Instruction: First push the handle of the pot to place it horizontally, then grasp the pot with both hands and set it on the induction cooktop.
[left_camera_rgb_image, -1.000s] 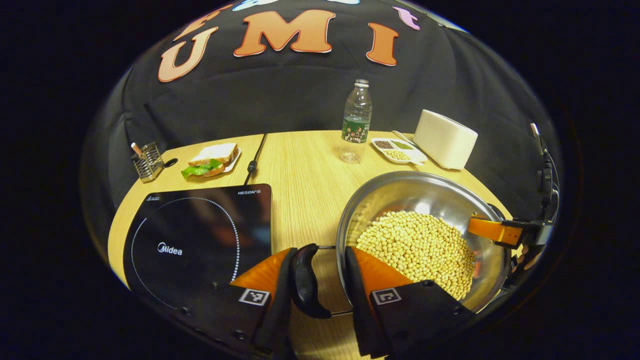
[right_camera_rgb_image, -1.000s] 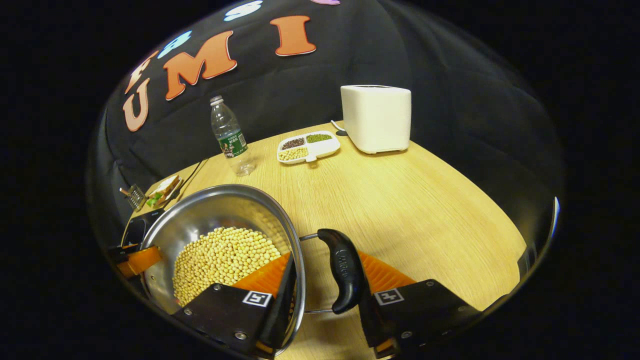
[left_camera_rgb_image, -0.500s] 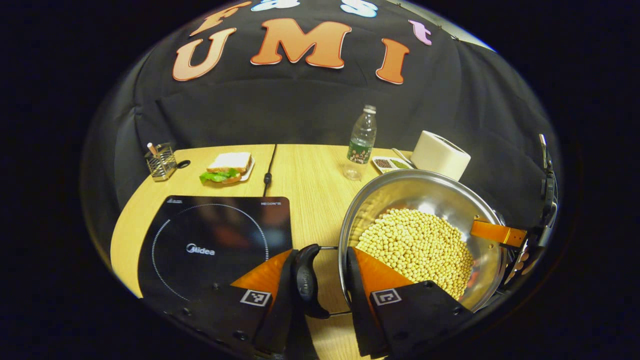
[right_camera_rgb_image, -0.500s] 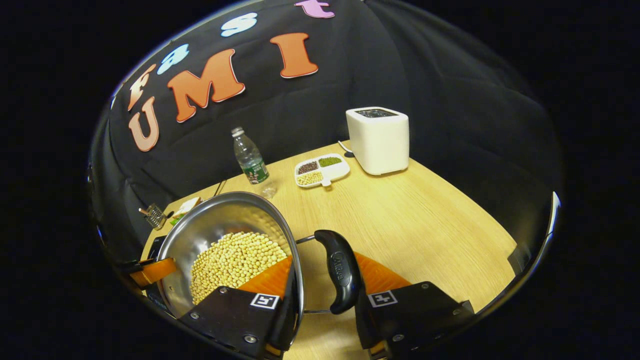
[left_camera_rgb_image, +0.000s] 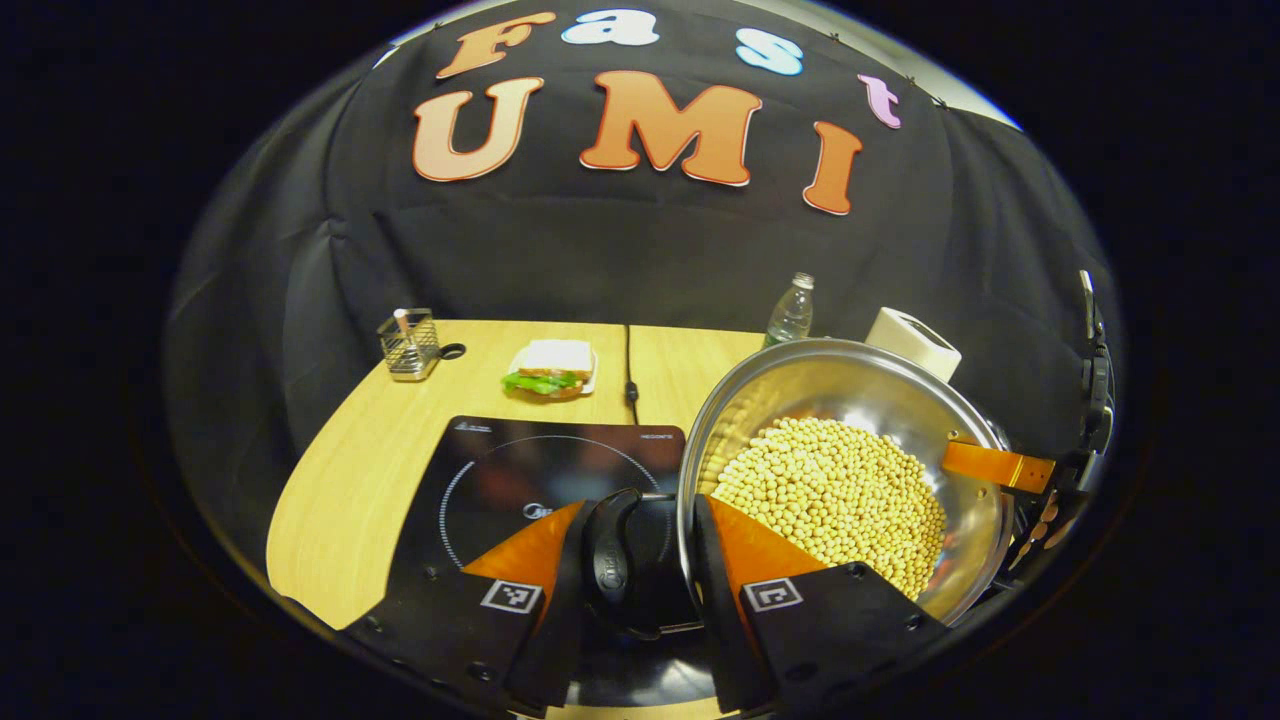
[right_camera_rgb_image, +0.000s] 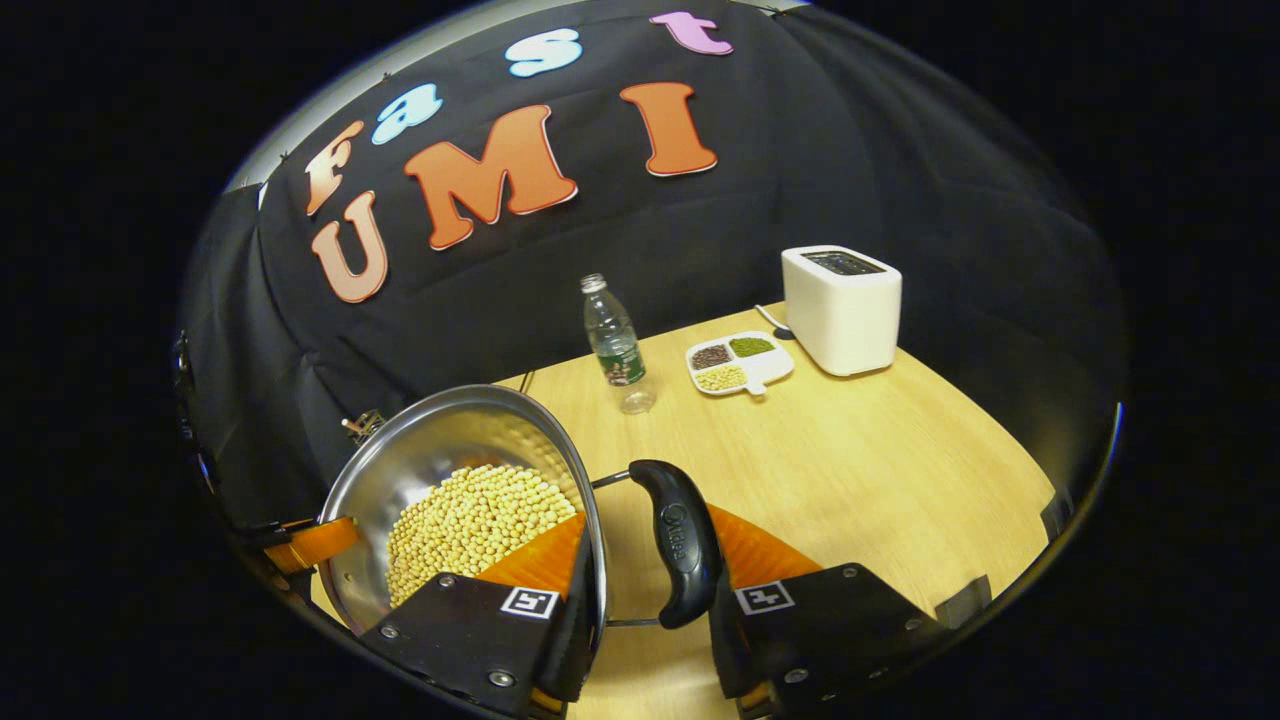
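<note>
A steel pot (left_camera_rgb_image: 850, 385) full of soybeans (left_camera_rgb_image: 830, 490) hangs above the wooden table (left_camera_rgb_image: 340, 480), carried by both grippers. My left gripper (left_camera_rgb_image: 640, 508) is shut on the pot: one finger lies outside the black side handle (left_camera_rgb_image: 610, 560), the other inside the pot wall. That handle hangs over the right part of the black induction cooktop (left_camera_rgb_image: 500, 470). My right gripper (right_camera_rgb_image: 648, 520) is shut the same way on the opposite black handle (right_camera_rgb_image: 680, 540) of the pot (right_camera_rgb_image: 450, 440). Each view shows the other gripper's finger at the pot's far rim.
Behind the cooktop lie a sandwich on a plate (left_camera_rgb_image: 550, 370), a wire holder (left_camera_rgb_image: 410, 345) and a black cable (left_camera_rgb_image: 630, 370). A water bottle (right_camera_rgb_image: 615, 345), a divided dish of beans (right_camera_rgb_image: 740, 362) and a white toaster (right_camera_rgb_image: 842, 308) stand at the back right.
Both grippers have raised the pot and carried it left. Its left handle has gone from over bare table to over the cooktop; the table looks farther below.
</note>
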